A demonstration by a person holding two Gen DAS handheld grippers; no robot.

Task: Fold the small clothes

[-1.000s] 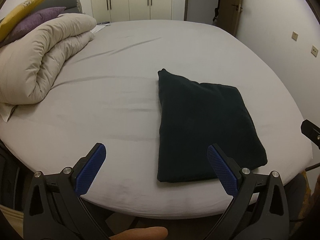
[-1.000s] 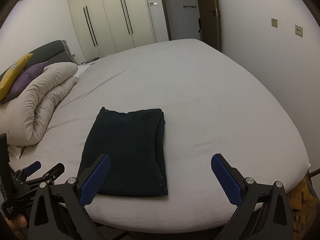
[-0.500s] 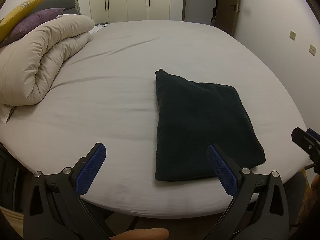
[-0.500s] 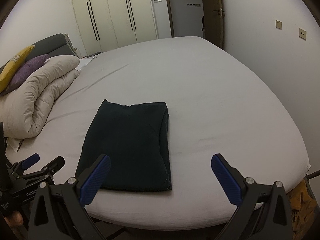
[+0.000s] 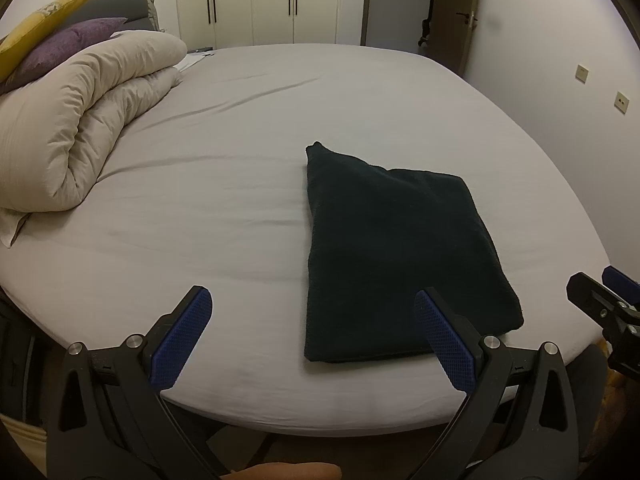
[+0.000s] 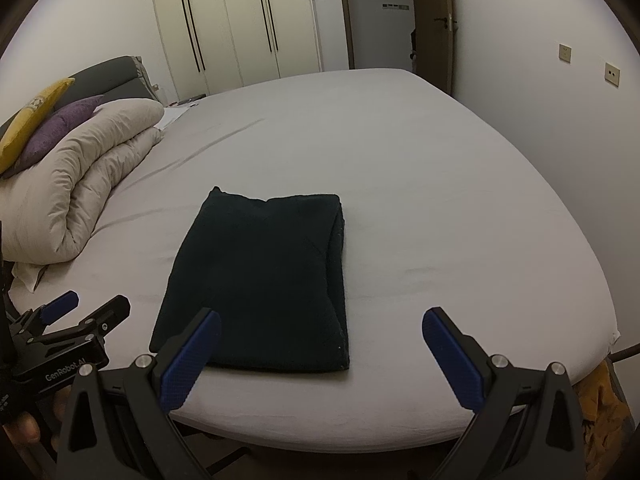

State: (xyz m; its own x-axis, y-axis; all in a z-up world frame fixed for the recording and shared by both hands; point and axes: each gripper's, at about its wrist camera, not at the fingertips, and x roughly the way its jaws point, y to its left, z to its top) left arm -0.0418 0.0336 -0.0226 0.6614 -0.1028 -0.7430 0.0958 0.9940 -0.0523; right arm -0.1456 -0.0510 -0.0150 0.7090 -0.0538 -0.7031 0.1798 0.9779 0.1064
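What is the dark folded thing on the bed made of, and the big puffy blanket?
The dark cloth looks like thick, fuzzy knit or fleece: matte, no shine, soft rounded edges. The blanket looks like smooth cotton stuffed with padding: it bulges and creases softly. The exact fibres can't be told for either.

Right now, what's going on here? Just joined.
A person holds a two-finger tool in each hand over a bed. A dark garment lies folded into a flat rectangle near the bed's front edge. The left tool and the right tool are both open and empty, apart from the cloth. A rolled duvet sits at the left with cushions behind it.
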